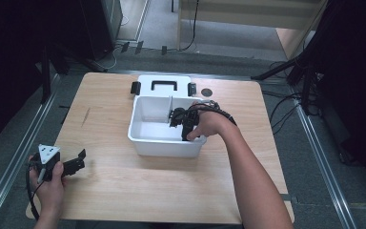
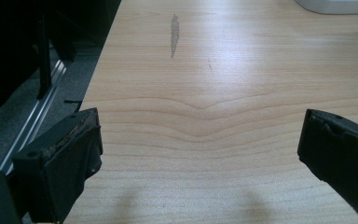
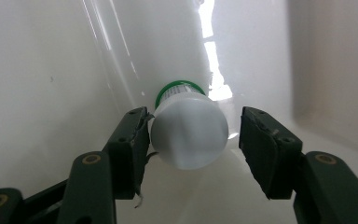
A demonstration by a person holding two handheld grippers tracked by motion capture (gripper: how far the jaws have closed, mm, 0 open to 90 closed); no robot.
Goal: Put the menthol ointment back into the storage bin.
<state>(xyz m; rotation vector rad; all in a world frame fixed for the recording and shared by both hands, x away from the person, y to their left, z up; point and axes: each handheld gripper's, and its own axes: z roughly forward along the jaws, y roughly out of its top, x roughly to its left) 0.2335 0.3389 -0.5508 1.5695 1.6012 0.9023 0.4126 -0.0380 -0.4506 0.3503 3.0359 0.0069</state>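
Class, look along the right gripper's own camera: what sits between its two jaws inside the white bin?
A small white-capped bottle with a green band lies between them, seen cap-first in the right gripper view; a gap shows beside one jaw.

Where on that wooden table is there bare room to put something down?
The table is bare in front of the white bin, between the left tongs and the person's right forearm, and along its left edge. It is crowded inside the bin, where the right tongs flank a white-capped bottle.
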